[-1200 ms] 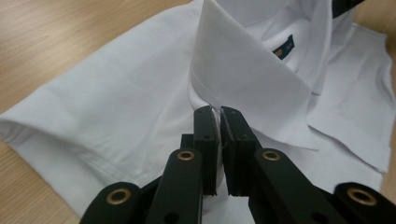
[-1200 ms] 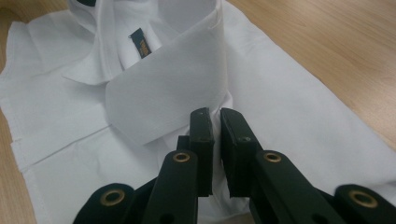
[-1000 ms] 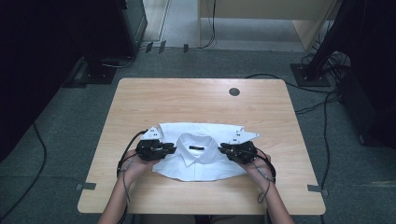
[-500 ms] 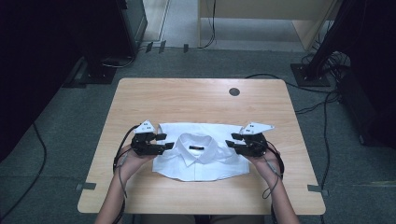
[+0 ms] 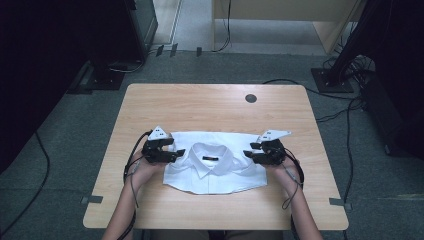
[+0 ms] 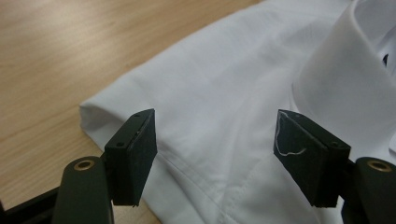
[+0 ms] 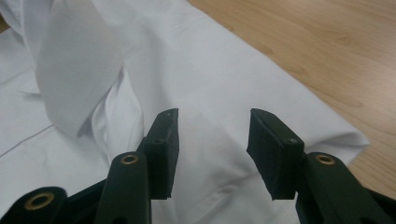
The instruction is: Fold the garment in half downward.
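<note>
A folded white shirt (image 5: 214, 169) is laid collar-up on the wooden table (image 5: 200, 107), slightly toward the 6 o'clock edge from the table's centre, as seen in the high view. The folding appears finished or nearly so: the sleeves are tucked under and the outline is a compact rectangle.

The left gripper (image 5: 172, 152) is held at the shirt's 9 o'clock edge, the right gripper (image 5: 249, 155) at its 3 o'clock edge, both pointed inward. This placement is judged to follow a release of the two shoulder folds.

In the left gripper view the jaws are seen well parted above the shirt's shoulder fold (image 6: 140, 112); nothing is gripped. In the right gripper view the jaws are parted less widely over the opposite shoulder (image 7: 261, 88); nothing is pinched there either. Both sets of jaws have just been opening, with cloth beneath them but none clamped.

The collar (image 5: 212, 151) stands raised around a dark label.

No containers are present on the table. A small dark round fitting (image 5: 251, 98) is noted toward the 1 o'clock corner.
</note>
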